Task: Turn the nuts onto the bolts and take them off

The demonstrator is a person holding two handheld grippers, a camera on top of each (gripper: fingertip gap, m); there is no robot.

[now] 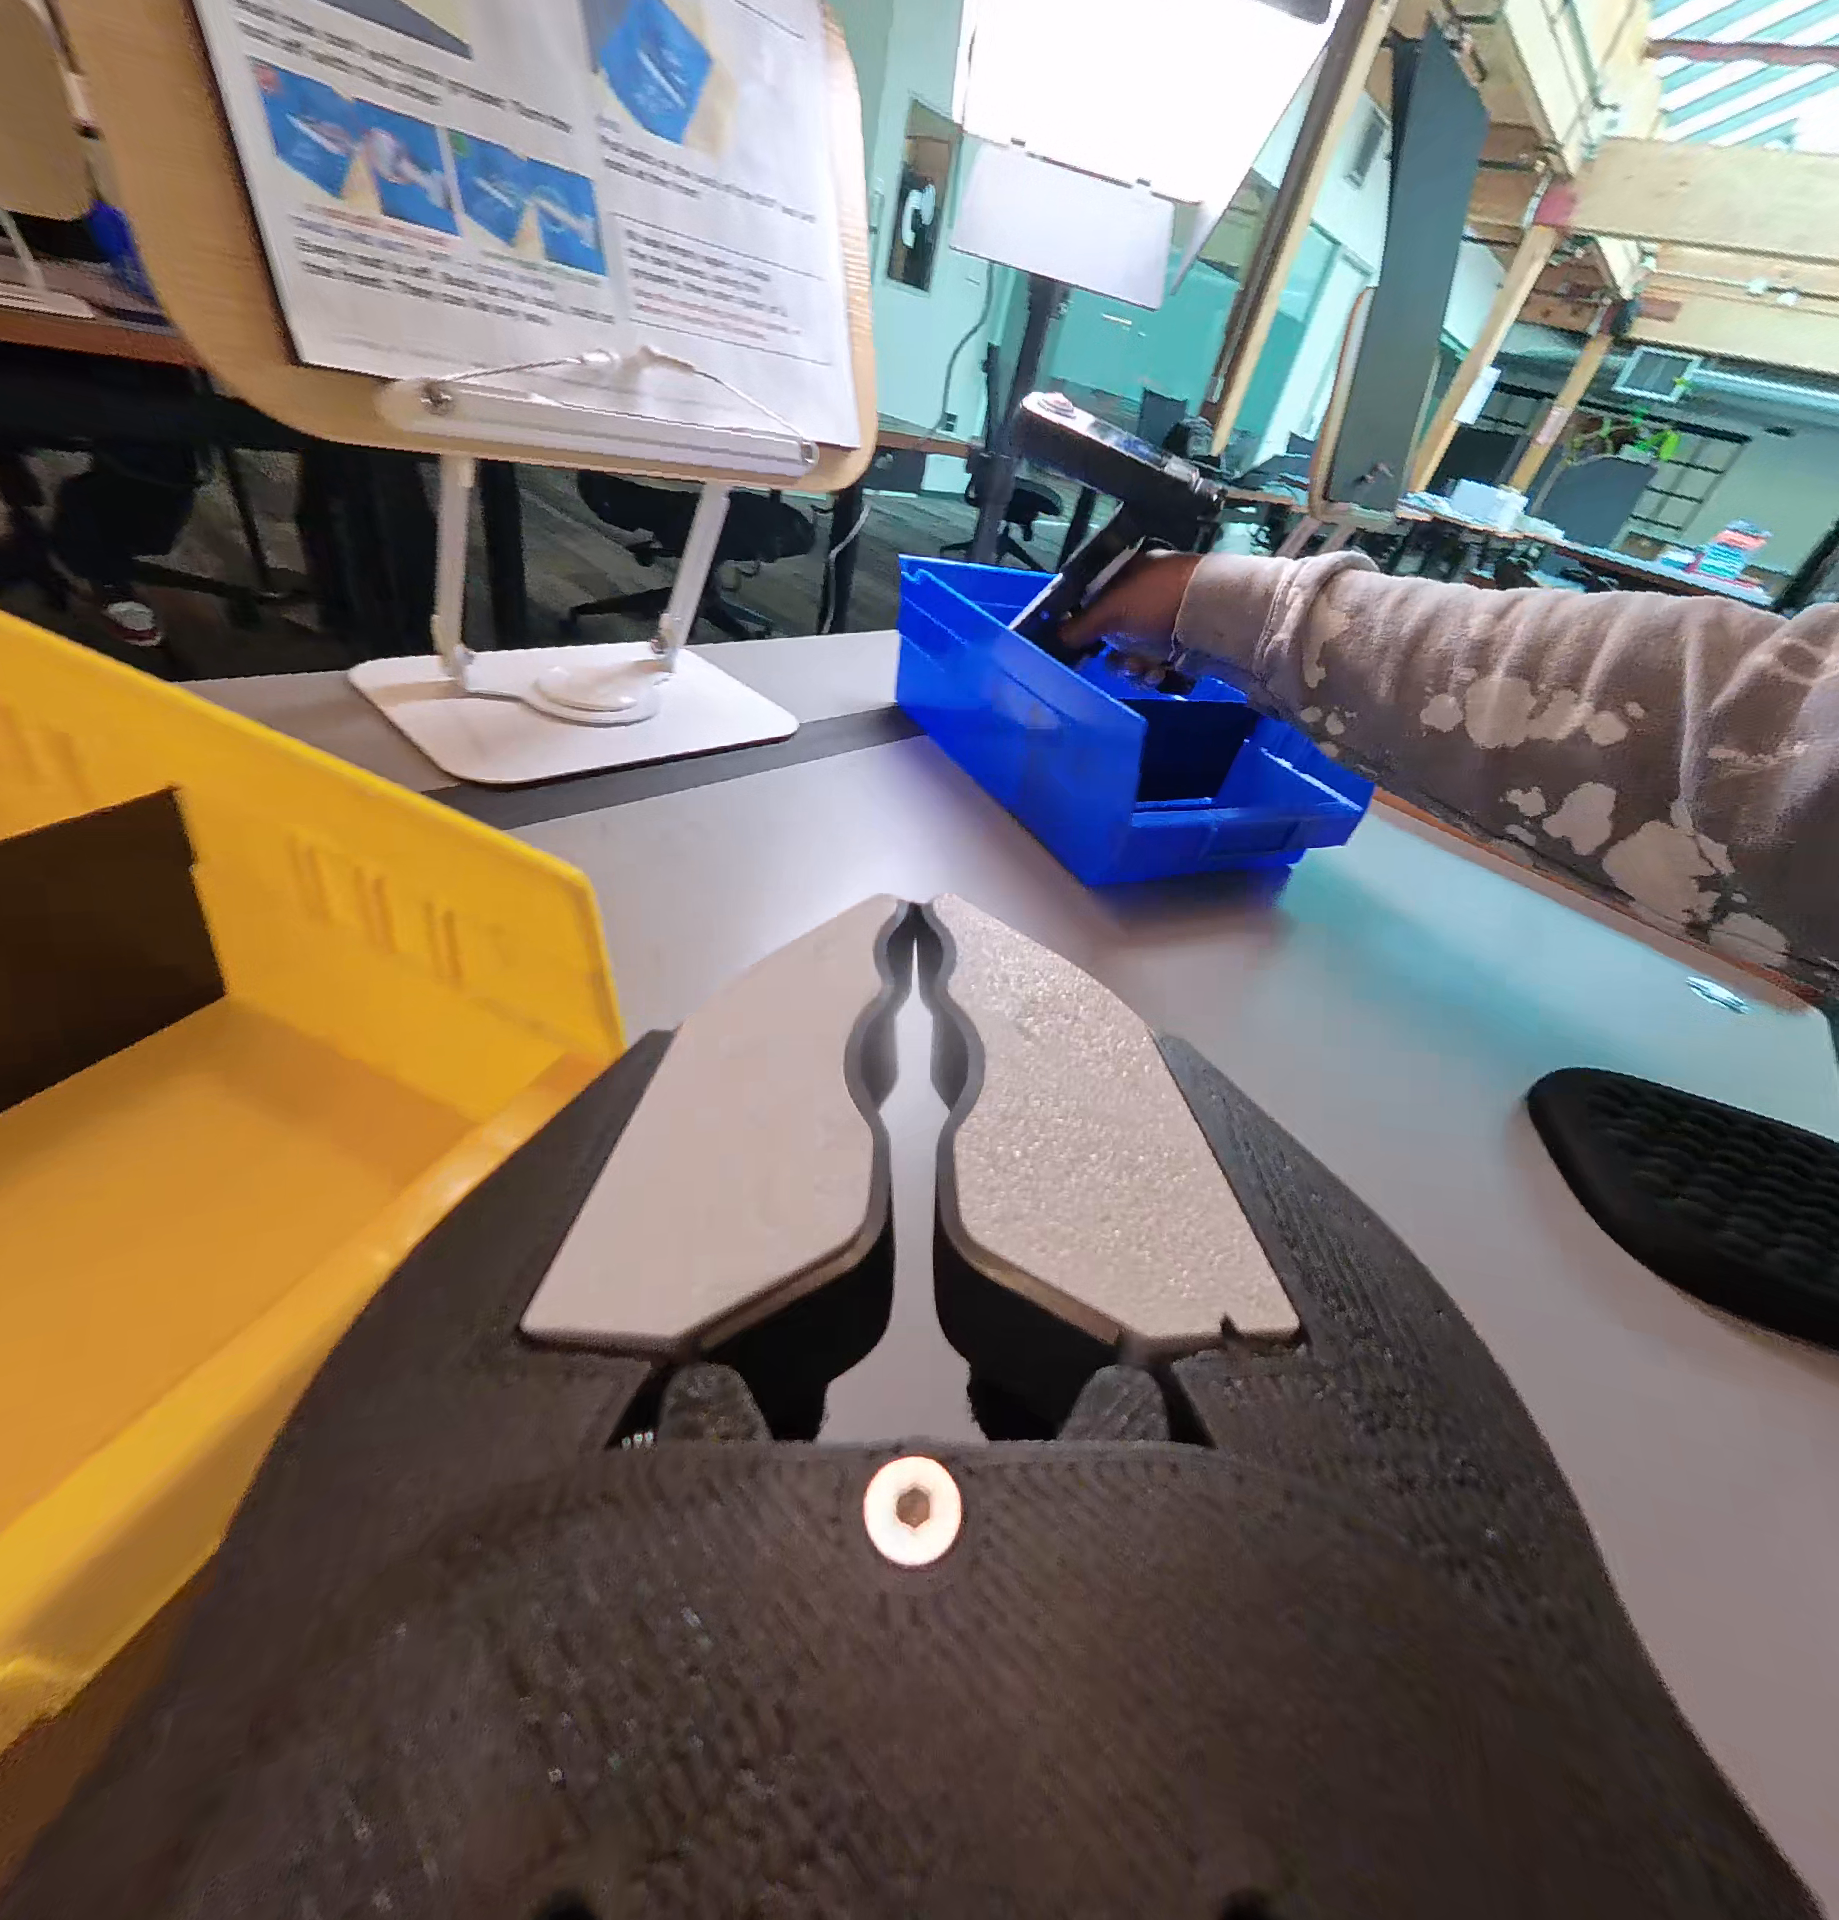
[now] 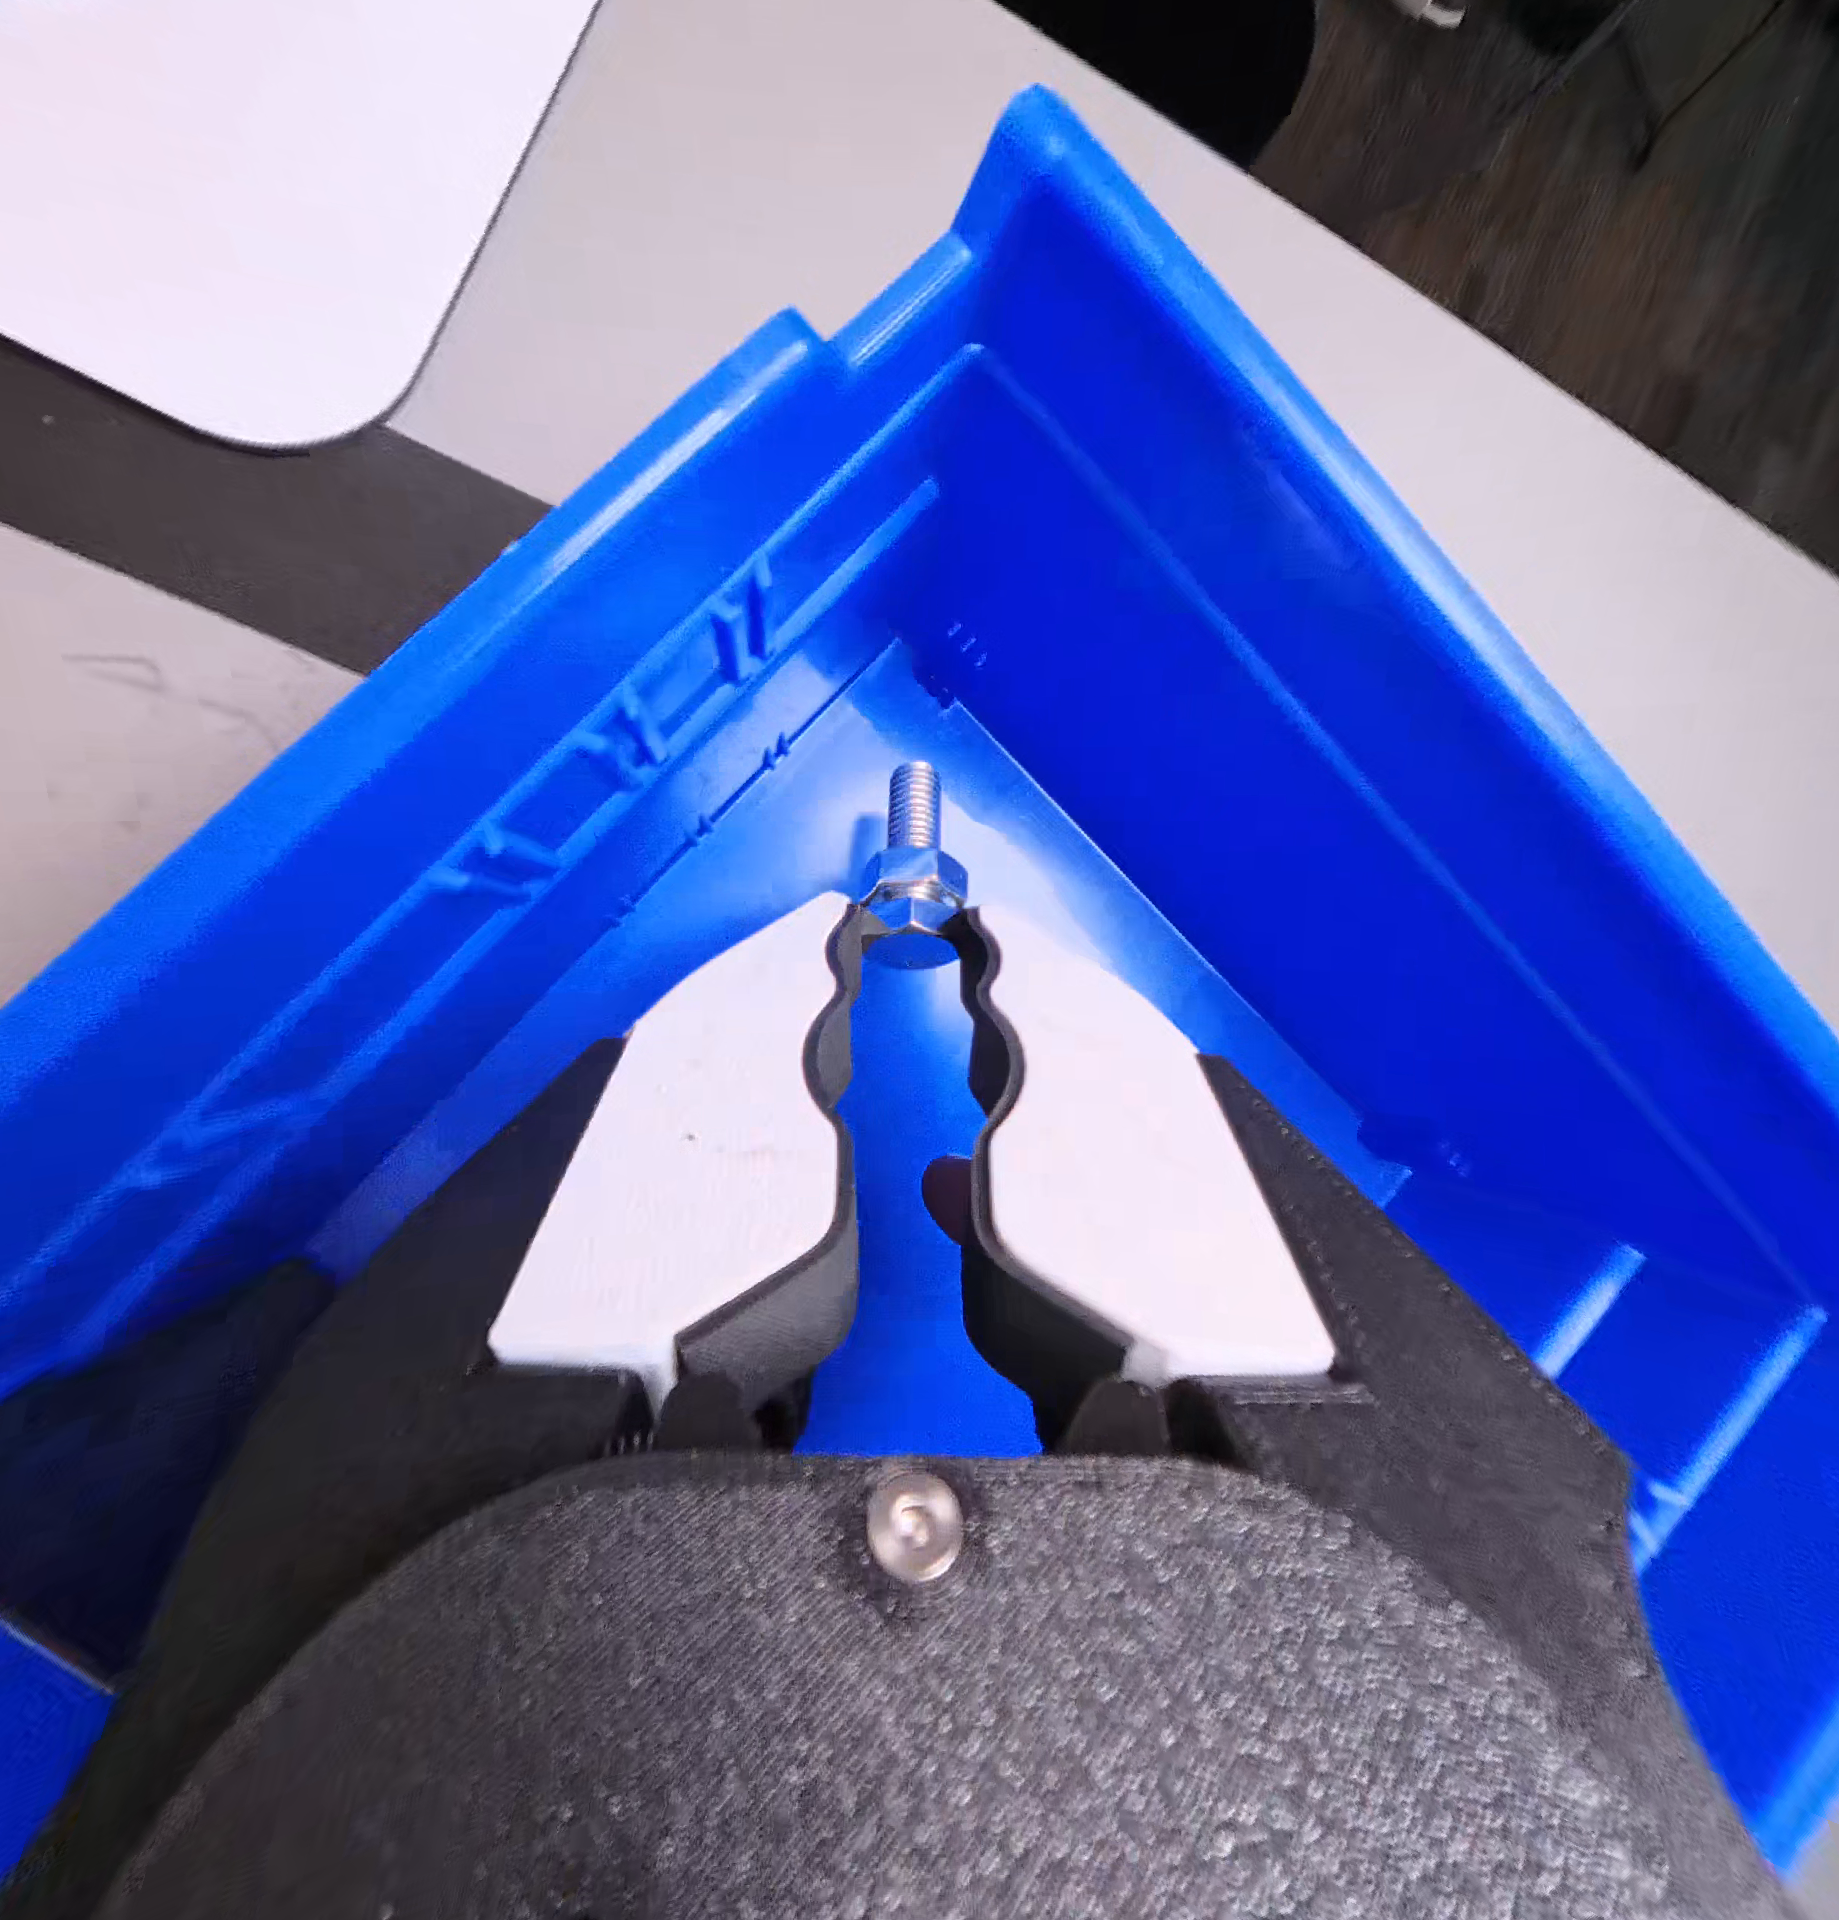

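Right hand-held gripper [image 2: 910, 925] fills the near field of the right wrist view, dipped into the corner of the blue bin [image 2: 1310, 644]. Its fingertips are pinched narrow on a bolt [image 2: 910, 831] at the head end, w/ a nut [image 2: 902, 868] sitting on the thread just past the tips and bare thread poking out toward the bin corner. Bolt is off the bin floor or only just touching it; can't tell which.

Left hand-held gripper [image 1: 920, 920] points across the grey surface [image 1: 1310, 1039], nearly closed, only a thin slit between the tips, nothing in it. Yellow bin [image 1: 271, 1143] is just beside it on the left; the part of its floor that shows has no hardware, rest is hidden by the gripper body.

Farther off in the left wrist view: the blue bin [image 1: 1102, 769] w/ the right hand-held gripper [image 1: 1076, 597] and a sleeve [image 1: 1517, 727] reaching in, a white doc stand [image 1: 572, 717] behind, a black pad [image 1: 1725, 1195] at right.

Progress, as a judgement: early in this cycle. One assembled bolt+nut is picked or being picked. Left to do: bring it over to the left gripper, grip the nut, spin it off, thread it back or drop the parts. No other nuts or bolts visible, so can't say how many remain.
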